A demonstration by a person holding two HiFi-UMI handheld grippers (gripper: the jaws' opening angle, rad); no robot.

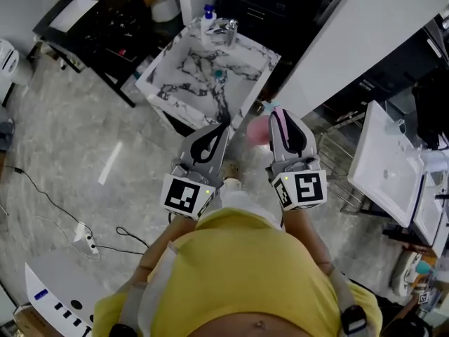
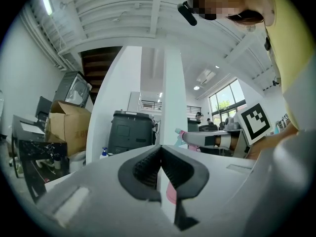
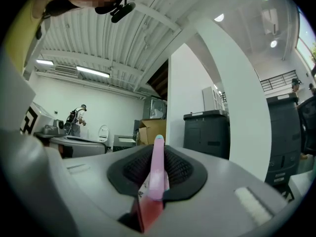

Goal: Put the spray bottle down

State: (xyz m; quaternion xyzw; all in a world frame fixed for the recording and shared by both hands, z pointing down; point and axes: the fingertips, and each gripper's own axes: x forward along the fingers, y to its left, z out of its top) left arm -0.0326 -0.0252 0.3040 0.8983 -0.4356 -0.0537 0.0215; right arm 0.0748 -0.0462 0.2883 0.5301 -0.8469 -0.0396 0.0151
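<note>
In the right gripper view my right gripper (image 3: pixel 157 154) is shut on the pink spray bottle (image 3: pixel 156 174): its slim pink head with a teal tip stands up between the pads and a red part hangs below. From the head view the bottle (image 1: pixel 257 130) shows as a pink blob just left of the right gripper (image 1: pixel 277 113), held in front of the person in a yellow shirt. My left gripper (image 1: pixel 216 132) is beside it with its jaws together and nothing between them. The left gripper view shows those pads meeting (image 2: pixel 160 158) and the right gripper (image 2: pixel 213 140) off to the right.
A marble-patterned washstand (image 1: pixel 189 83) with a faucet (image 1: pixel 226 29) and a blue-capped bottle (image 1: pixel 208 18) stands just ahead. A white slanted pillar (image 1: pixel 351 48) rises to the right, a white basin (image 1: pixel 384 161) lies far right, and cables (image 1: pixel 84 237) trail on the grey floor.
</note>
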